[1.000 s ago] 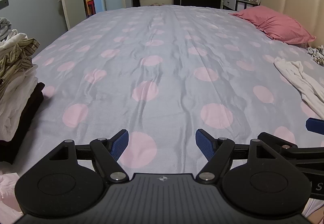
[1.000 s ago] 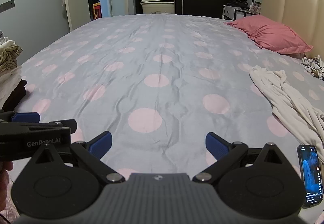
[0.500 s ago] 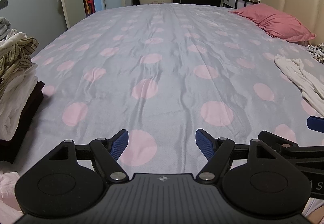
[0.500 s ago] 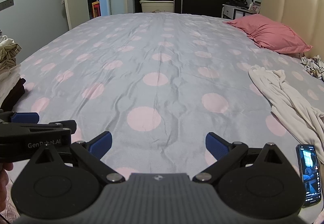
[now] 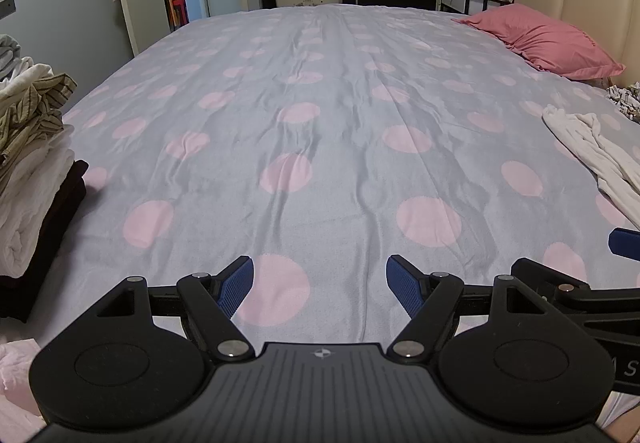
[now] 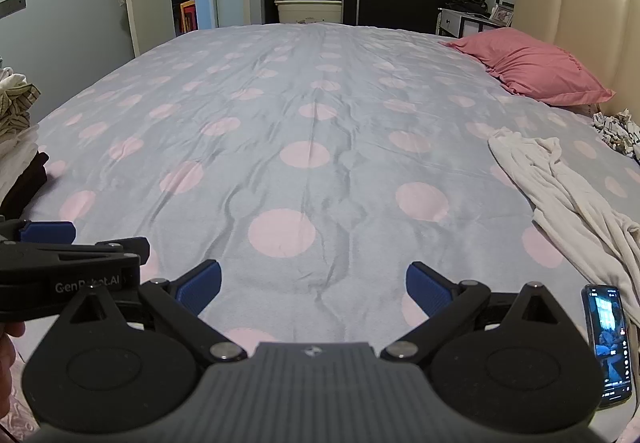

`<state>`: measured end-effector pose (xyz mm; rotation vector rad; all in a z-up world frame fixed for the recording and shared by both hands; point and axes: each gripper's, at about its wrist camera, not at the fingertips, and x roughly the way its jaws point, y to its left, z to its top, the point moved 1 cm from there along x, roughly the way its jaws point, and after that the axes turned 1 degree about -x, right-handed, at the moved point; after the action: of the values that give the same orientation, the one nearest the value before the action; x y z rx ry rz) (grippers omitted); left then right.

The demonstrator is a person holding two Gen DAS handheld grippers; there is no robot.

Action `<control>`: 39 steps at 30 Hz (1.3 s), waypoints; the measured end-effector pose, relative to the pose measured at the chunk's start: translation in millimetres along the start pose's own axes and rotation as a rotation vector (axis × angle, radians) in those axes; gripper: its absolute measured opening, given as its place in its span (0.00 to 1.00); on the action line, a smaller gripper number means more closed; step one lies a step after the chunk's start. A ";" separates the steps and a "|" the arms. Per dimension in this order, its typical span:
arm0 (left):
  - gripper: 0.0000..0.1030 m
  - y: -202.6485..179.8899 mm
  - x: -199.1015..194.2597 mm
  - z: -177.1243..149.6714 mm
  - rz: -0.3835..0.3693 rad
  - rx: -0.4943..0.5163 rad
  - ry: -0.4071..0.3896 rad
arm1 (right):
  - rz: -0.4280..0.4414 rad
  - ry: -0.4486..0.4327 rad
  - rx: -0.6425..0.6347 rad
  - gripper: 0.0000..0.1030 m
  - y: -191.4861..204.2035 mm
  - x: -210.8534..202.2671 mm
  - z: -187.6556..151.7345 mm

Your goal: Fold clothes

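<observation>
A crumpled white garment (image 6: pixel 560 187) lies unfolded on the right side of the bed; in the left wrist view the same white garment (image 5: pixel 596 151) is at the right edge. A stack of folded clothes (image 5: pixel 32 163) stands at the left, topped by a striped shirt; the stack (image 6: pixel 16 131) also shows at the left edge of the right wrist view. My left gripper (image 5: pixel 320 283) is open over the near edge of the bed, holding nothing. My right gripper (image 6: pixel 314 289) is open too, empty, beside the left one and well short of the garment.
The bed (image 5: pixel 320 103) has a grey cover with pink dots. A pink pillow (image 6: pixel 536 71) lies by the headboard. A phone (image 6: pixel 608 343) with a lit screen sits at the near right edge. A small patterned cloth (image 6: pixel 618 131) lies far right.
Both views have shifted slightly, the cameras tilting a little upward. Both grippers stay open and nothing on the bed has moved.
</observation>
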<state>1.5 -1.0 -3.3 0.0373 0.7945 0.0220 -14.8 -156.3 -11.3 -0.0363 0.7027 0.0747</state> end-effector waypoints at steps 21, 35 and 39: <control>0.70 -2.4 3.4 -2.0 -0.002 0.020 0.012 | 0.009 0.017 -0.001 0.97 -4.7 3.8 -2.9; 0.70 -17.1 13.7 5.1 -0.025 0.056 0.043 | 0.071 0.037 0.003 0.96 -32.0 7.7 -4.5; 0.70 -23.1 19.7 12.8 -0.039 0.063 0.057 | 0.061 0.069 0.002 0.77 -61.5 10.8 3.5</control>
<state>24.6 -23.7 -9.3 0.0811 0.8522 -0.0394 0.7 -216.7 -15.1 -0.0153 0.7730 0.1321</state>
